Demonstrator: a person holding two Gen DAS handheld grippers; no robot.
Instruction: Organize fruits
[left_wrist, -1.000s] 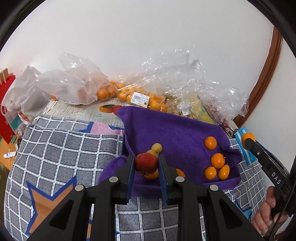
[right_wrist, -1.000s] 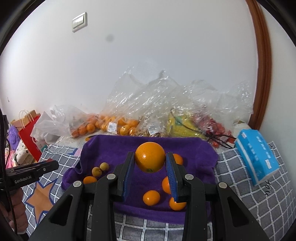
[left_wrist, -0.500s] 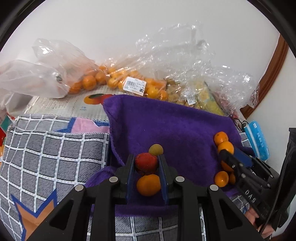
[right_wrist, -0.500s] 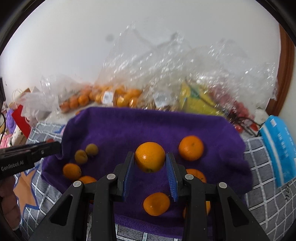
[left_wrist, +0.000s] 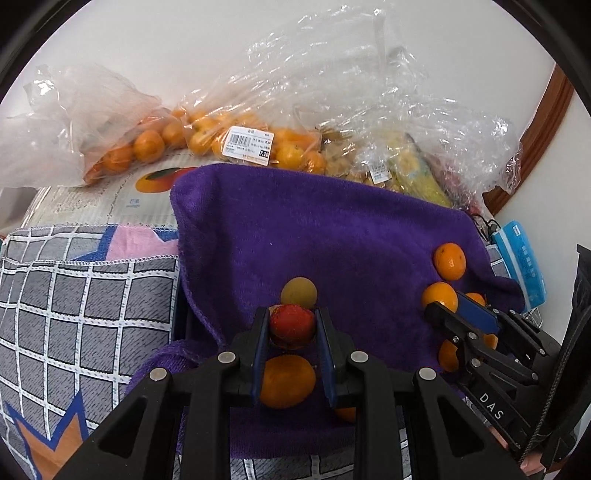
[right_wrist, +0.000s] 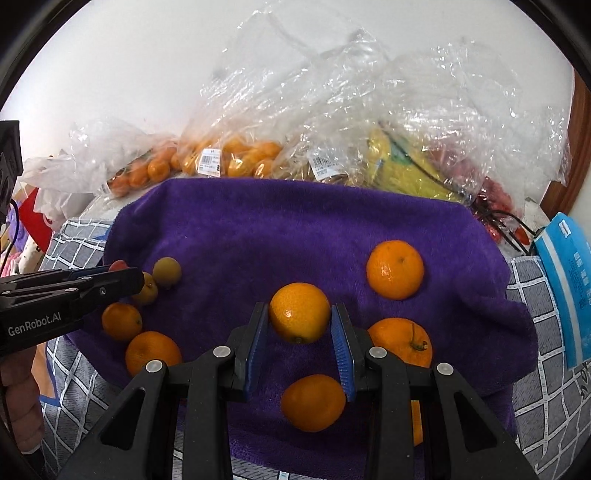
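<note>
Gripping a red fruit (left_wrist: 291, 325), possibly a small plum, the left gripper (left_wrist: 291, 334) hangs over the towel (left_wrist: 332, 229) near a yellow fruit (left_wrist: 298, 292). Right view: right gripper (right_wrist: 300, 325) clenched on an orange (right_wrist: 300, 312) above the towel, among other oranges (right_wrist: 395, 268).

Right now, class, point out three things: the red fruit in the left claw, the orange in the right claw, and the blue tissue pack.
Red fruit (left_wrist: 291, 326), left wrist view, middle of its front.
Orange (right_wrist: 299, 312), right wrist view, centre of its peel.
Tissue pack (right_wrist: 569, 291), right wrist view, its blue top face.
</note>
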